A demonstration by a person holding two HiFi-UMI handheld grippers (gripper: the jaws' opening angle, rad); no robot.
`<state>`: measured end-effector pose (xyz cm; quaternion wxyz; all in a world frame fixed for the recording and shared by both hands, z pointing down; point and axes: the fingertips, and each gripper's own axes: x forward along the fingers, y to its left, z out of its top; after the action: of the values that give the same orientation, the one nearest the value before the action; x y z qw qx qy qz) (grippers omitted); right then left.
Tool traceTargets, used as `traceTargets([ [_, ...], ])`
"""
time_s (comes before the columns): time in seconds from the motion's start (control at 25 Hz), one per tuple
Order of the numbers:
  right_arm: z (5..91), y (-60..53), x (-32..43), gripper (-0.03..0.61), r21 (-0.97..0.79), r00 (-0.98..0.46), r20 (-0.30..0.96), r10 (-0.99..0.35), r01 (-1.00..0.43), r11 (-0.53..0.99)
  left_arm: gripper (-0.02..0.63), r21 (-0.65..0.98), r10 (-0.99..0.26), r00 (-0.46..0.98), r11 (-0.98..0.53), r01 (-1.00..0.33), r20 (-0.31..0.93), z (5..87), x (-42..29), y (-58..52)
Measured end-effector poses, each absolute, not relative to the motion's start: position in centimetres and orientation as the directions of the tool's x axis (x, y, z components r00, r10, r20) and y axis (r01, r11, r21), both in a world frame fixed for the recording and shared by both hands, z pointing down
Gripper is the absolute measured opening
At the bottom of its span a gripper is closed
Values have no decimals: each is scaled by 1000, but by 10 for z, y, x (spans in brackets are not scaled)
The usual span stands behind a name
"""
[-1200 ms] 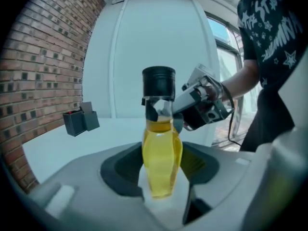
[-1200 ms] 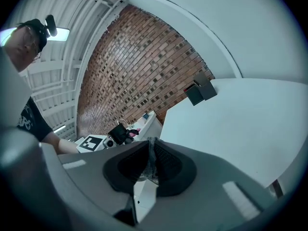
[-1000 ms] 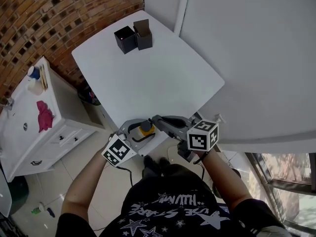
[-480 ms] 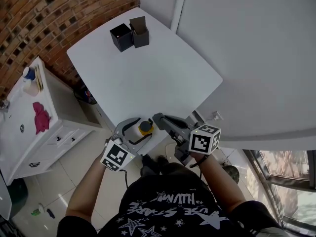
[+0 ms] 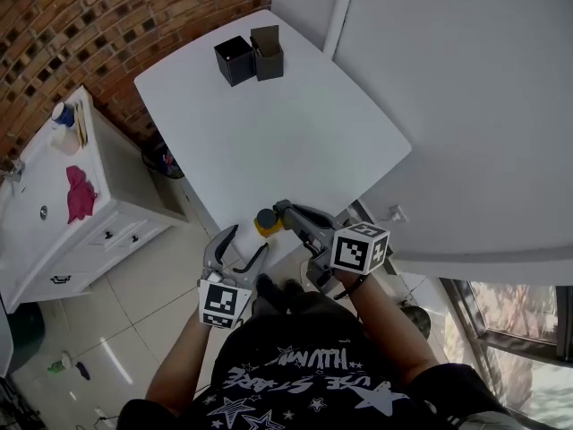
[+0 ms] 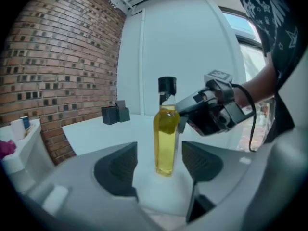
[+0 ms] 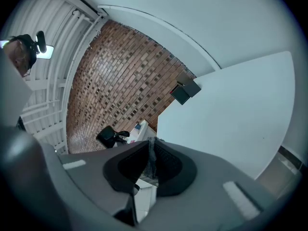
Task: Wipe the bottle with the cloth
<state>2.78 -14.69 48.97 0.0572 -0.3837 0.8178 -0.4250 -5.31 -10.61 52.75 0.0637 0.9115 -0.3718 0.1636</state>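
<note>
White counter (image 5: 295, 133), roughly square, fills the middle of the head view. Brick wall behind it on the left, pale wall on the right.

Low white cabinet (image 5: 116, 231) stands left of the counter, well apart from it. A pink rag (image 5: 79, 193) lies on its top.

Left hand-held gripper (image 5: 243, 242) is at the counter's near edge. Its jaws stand wide and have just been opening. The bottle is between them, with a clear gap on each side and neither pad touching it.

Right hand-held gripper (image 5: 285, 211) comes in from the right, its tip at the bottle's shoulder just below the neck. Cannot tell whether they touch. The jaws are nearly together, pinching a thin fuzzy grey strip, the cloth (image 7: 151, 158), between the pads.

Bottle (image 6: 166, 138): clear, upright, filled with yellow liquid to the shoulder. It stands on the counter's near edge, right in front of the person.

Two black boxes (image 5: 235, 60), side by side at the far corner, well apart from the bottle.

Black cap (image 6: 167, 85) on the bottle's neck.
</note>
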Motion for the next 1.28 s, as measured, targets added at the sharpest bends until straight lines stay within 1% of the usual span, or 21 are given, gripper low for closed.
traceTargets([
  [0.2,513,-151,28,37,-779,-699,250,-670,-556,289,290,5,-700,615,-659,-752,363,533,-50,-97],
  [0.56,557,-150,26,37,-761,-688,337,-642,-601,244,290,31,-760,533,-564,-825,371,530,-44,-88],
  [0.8,564,-151,31,37,-762,-684,346,-642,-605,233,290,50,-782,489,-512,-857,387,527,-33,-88],
  [0.96,555,-150,41,37,-770,-684,318,-657,-590,242,288,127,-796,428,-415,-901,429,531,-25,-88],
  [1.12,547,-147,53,37,-766,-675,313,-669,-596,243,288,83,-840,313,-309,-947,443,533,-23,-97],
  [1.2,543,-146,56,37,-767,-678,303,-670,-591,251,290,80,-851,284,-278,-957,441,532,-17,-104],
  [1.28,543,-145,60,37,-764,-675,304,-672,-594,251,319,80,-859,259,-250,-965,442,532,-11,-110],
])
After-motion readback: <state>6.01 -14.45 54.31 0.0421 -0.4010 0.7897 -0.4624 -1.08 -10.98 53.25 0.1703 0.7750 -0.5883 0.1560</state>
